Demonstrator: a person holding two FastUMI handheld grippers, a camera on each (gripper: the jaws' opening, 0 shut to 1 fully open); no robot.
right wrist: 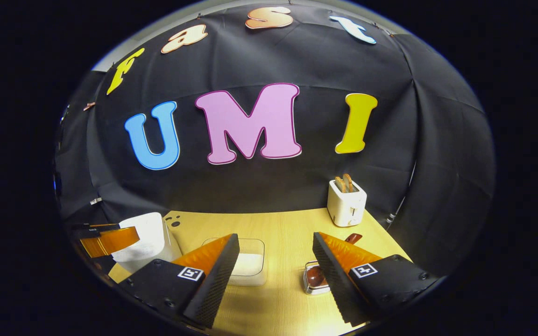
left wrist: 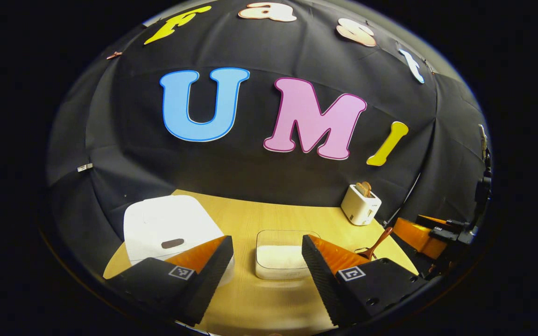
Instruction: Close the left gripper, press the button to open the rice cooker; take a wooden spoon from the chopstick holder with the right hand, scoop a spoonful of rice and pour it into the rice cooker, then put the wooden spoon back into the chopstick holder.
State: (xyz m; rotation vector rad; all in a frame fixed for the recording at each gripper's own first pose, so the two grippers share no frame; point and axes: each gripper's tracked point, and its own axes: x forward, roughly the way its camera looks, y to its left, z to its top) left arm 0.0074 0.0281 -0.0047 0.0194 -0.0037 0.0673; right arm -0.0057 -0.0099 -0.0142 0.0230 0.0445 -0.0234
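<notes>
Rice cooker (left wrist: 168, 233) sits shut on the left of the wooden surface (left wrist: 269, 298) in the left gripper view, behind the left tongs (left wrist: 267, 261), which are wide open and hold nothing. A clear box of rice (left wrist: 282, 256) sits in the middle, and the wooden spoon (left wrist: 377, 245) stands at the right.

In the right gripper view, the right tongs (right wrist: 276, 261) are wide open and hold nothing. The chopstick holder (right wrist: 315, 279) with the spoon sits just beside the right finger. A toaster (right wrist: 346, 201) stands at the back.

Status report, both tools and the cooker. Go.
Left tool open, empty, facing rice cooker, lid down. Right tool open, empty, short of wooden spoon in its holder. Rice box mid-table; path clear.
</notes>
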